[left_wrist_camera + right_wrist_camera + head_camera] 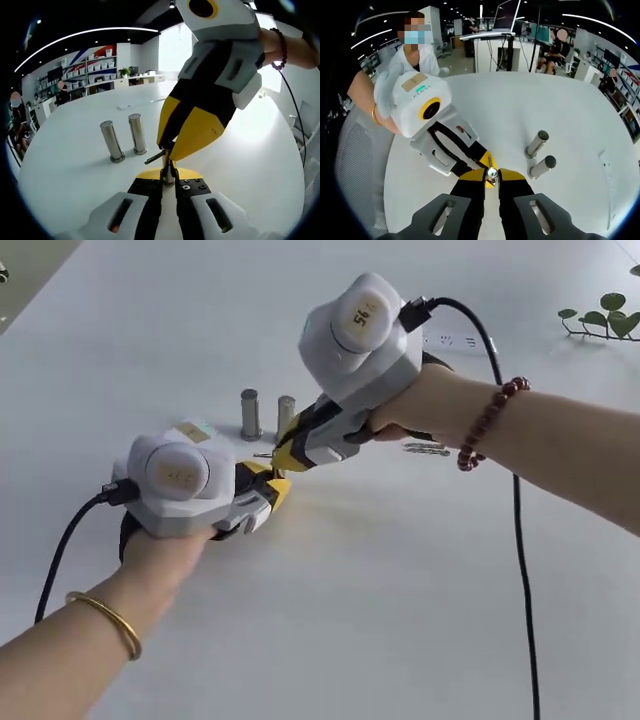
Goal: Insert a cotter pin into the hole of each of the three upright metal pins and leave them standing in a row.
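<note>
Both pairs of jaws are closed. The right gripper (279, 454), wrist bent, slants down onto the tips of the left gripper (276, 488), held just below.

The right gripper (492, 178) rose from the bottom edge, its black jaws drawn in until the yellow tips pinched the rounded, shiny head of a cotter pin (492, 172). The pin's thin shank reached forward to the yellow jaw tips of the left gripper (487, 161), which slanted in from the upper left; what those jaws held could not be made out. A gold bangle (373, 114) circled the wrist behind that gripper. To the right, clear of both grippers, two metal pins (536, 144) (542, 167) stood on end just beside each other on the white table (560, 105).
</note>
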A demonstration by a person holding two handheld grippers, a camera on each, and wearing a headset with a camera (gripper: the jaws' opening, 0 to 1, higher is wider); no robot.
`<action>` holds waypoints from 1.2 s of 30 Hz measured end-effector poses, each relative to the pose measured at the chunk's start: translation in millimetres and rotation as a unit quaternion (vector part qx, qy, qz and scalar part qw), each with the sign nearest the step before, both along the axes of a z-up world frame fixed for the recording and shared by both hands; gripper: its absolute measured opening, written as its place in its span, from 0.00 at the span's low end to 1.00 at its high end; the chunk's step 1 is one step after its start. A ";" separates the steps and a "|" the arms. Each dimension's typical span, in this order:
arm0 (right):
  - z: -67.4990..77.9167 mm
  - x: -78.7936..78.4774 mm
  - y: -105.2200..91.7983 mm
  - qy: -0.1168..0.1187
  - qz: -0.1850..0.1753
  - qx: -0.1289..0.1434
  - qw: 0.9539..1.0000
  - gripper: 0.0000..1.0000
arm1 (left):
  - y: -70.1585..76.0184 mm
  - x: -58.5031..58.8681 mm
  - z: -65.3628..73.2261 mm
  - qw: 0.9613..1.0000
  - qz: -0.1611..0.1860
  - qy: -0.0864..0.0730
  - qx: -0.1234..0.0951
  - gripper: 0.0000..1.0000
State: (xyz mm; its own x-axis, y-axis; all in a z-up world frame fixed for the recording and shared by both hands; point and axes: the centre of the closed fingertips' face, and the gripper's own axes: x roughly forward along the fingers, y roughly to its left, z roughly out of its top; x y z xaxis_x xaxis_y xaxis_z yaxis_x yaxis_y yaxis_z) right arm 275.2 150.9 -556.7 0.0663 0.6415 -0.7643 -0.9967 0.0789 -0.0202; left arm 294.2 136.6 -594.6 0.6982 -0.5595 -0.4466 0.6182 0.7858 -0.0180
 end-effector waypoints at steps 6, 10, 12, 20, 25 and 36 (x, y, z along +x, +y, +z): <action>-2.1 2.8 1.4 0.001 -0.005 0.003 1.000 0.03 | 3.6 2.6 -0.9 1.000 0.002 0.000 -0.002 0.07; -2.8 2.2 0.1 0.001 -0.004 0.007 1.000 0.04 | 2.9 2.1 -0.7 1.000 0.000 -0.001 -0.003 0.07; -2.9 2.9 0.3 0.002 -0.005 0.007 1.000 0.04 | 2.7 2.3 -0.8 1.000 0.002 0.000 -0.004 0.07; -4.3 5.4 3.0 0.002 -0.002 0.009 1.000 0.04 | 4.2 2.8 -1.5 1.000 0.008 0.014 -0.008 0.08; -5.3 5.2 3.4 0.003 -0.003 0.007 1.000 0.04 | 5.3 2.3 -1.8 1.000 0.005 0.013 0.000 0.13; 0.1 6.1 -1.0 0.008 -0.027 0.013 1.000 0.12 | 9.1 -3.7 1.0 1.000 0.004 0.017 0.005 0.24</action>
State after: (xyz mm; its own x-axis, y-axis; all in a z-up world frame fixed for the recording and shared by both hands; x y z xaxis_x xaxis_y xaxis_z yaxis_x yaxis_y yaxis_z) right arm 281.2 149.9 -556.7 0.0886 0.6575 -0.7482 -0.9911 0.1329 -0.0006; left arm 290.6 145.7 -593.6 0.6867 -0.5502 -0.4751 0.6115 0.7906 -0.0317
